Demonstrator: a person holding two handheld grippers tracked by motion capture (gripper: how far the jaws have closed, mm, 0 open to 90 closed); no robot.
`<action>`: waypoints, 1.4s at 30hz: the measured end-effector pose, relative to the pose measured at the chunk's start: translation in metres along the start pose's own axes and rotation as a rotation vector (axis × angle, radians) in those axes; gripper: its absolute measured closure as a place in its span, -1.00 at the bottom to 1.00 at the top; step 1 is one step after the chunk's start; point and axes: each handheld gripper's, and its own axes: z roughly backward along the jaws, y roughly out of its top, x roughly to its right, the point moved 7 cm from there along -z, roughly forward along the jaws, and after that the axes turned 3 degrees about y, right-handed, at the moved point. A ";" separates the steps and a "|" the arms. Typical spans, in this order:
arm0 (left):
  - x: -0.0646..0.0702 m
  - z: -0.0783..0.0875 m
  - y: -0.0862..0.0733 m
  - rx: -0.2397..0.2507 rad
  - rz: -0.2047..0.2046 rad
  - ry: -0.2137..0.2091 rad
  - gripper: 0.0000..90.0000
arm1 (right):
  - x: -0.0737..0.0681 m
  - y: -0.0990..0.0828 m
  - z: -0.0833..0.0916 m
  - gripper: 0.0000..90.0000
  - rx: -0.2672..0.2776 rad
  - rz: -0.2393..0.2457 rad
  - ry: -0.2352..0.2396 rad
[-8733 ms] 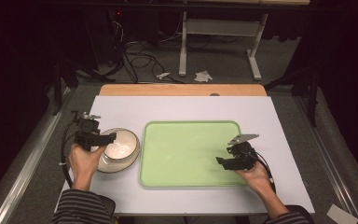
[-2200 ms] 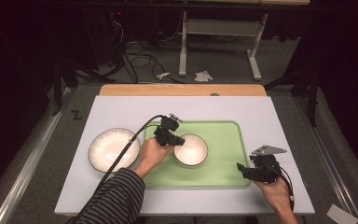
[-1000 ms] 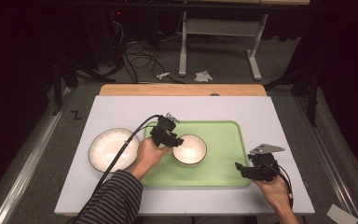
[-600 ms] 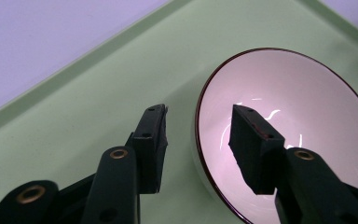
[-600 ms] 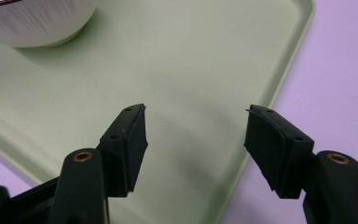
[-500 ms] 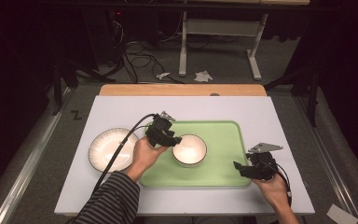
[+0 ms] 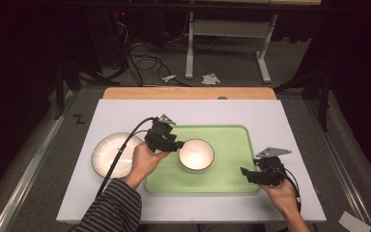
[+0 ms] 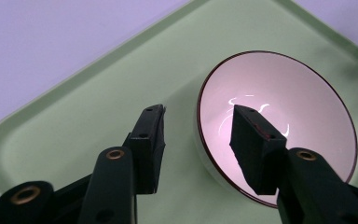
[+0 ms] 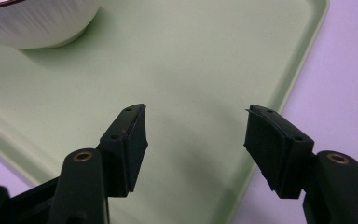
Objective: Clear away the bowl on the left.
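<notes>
Since earlier, left tongs (image 8: 198, 140) have been opening, astride the bowl (image 8: 279, 116) rim unclamped; right tongs (image 9: 193, 140) gape apart; next, withdraw for the plate (image 7: 111, 154).

Glossy ceramic-looking bowl (image 8: 279, 121) on a smooth matt plastic tray (image 8: 98, 93).

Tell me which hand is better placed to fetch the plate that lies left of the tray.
Left. The left tongs, just opening off the bowl, are beside the plate. The right tongs hover over the tray's far corner.
</notes>
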 end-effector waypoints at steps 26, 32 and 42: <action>-0.010 0.040 0.007 0.068 0.035 -0.001 0.20 | -0.006 0.005 -0.004 -0.11 0.018 0.005 0.034; -0.007 0.058 0.004 0.073 0.078 -0.034 0.19 | -0.011 0.011 -0.005 -0.12 0.030 0.030 0.043; -0.010 0.078 -0.013 0.071 0.106 -0.041 0.20 | -0.015 0.016 -0.009 -0.12 0.024 0.041 0.058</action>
